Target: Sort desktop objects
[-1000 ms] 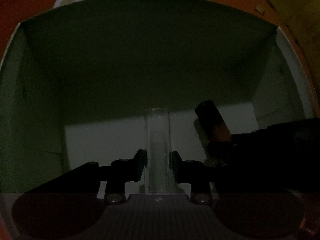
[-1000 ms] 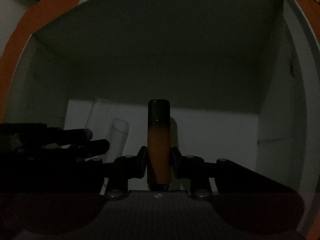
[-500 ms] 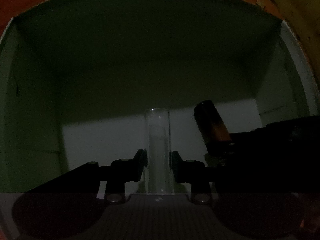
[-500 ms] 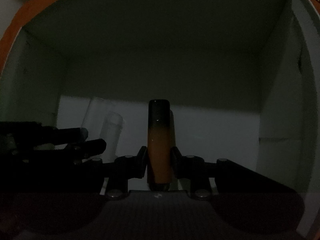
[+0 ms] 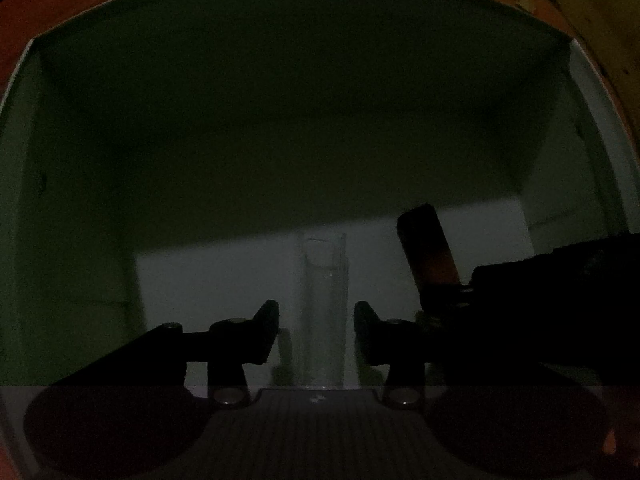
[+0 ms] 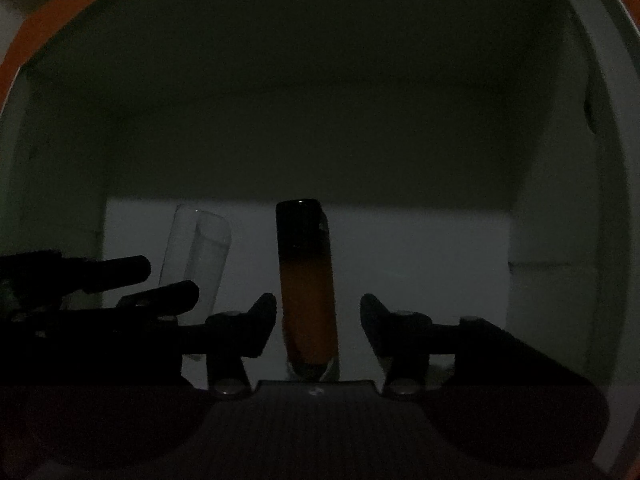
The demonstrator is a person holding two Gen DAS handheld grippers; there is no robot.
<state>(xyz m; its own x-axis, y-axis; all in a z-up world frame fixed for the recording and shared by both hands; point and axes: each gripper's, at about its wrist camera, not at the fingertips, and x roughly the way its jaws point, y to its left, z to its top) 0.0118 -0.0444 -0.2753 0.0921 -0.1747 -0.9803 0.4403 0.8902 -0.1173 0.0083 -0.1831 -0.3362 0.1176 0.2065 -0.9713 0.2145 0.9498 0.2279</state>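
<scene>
**Inside the white box: two tubes let go**

Deep within a dim white box [image 5: 80,208], both claws pointing almost straight down at its pale floor.

Left gripper [image 5: 316,328]: jaws opening, set narrow, pads clear of the clear tube [image 5: 325,304] on both sides. Tube between them, running toward 12 o'clock, its bottom end hidden under the gripper body. Whether it lies flat or stands, cannot tell.

Right gripper [image 6: 318,328]: jaws opening, moderately wide, gaps visible on both sides of the orange tube [image 6: 308,300]. Dark cap toward 12 o'clock, tilted slightly toward 11; lower end at 6 o'clock by the gripper body.

Seen from the right wrist: clear tube [image 6: 200,256] at 9 to 10 o'clock, beside the left gripper's black fingers [image 6: 120,270].

Seen from the left wrist: orange tube [image 5: 430,252] at 2 o'clock, leaning toward 11, just beside the clear one, apart from it.

Orange tabletop [image 5: 60,4] outside the box rim at 10 to 11 o'clock.
</scene>
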